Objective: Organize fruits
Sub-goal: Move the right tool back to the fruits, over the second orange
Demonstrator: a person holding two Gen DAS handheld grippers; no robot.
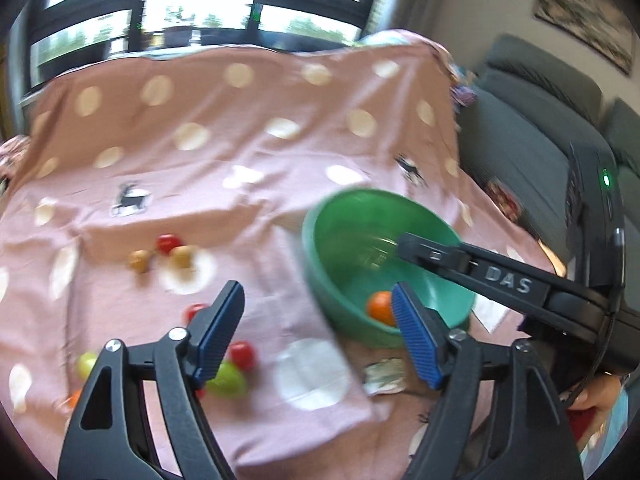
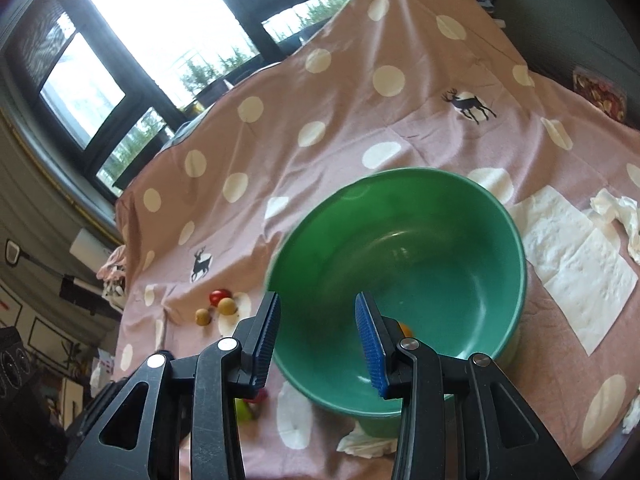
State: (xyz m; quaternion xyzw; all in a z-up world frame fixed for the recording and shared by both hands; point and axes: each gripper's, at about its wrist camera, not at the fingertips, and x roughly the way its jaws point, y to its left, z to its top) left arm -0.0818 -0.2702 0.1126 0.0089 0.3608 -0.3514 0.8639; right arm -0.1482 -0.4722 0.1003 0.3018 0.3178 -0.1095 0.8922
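We see the left hand-held gripper (image 1: 318,336) with its jaws wide apart and nothing between them, hovering above the pink dotted cloth (image 1: 224,152) that covers the worktop; the right hand-held gripper (image 2: 316,340) is likewise spread open and empty, its right finger inside the bowl's near rim and its left finger outside that rim; in the left view the right tool reaches in from 3 o'clock, its tip over the bowl's interior.

The green bowl (image 2: 460,208) sits right of centre on the cloth; an orange (image 1: 380,307) lies inside it against the near wall, partly hidden behind a blue pad in both views.

Loose fruit lies at 9 o'clock from the bowl: a red one (image 1: 168,242) touching two tan ones (image 1: 181,257) in a tight cluster; nearer us, at 7 to 8 o'clock, two more red pieces (image 1: 242,354), a green one (image 1: 230,378) and a pale green one (image 1: 86,363), several half hidden by the left finger; an orange shape at the lower left edge is too blurred to name.

Between the two groups and the bowl the cloth is bare; beyond them it runs uncluttered to the far edge below the window (image 1: 192,4).

At 3 o'clock from the bowl a flat white napkin (image 2: 576,252) lies close to its rim, with crumpled tissue (image 2: 620,212) beyond; the cloth's right edge drops beside a grey sofa (image 1: 532,128).
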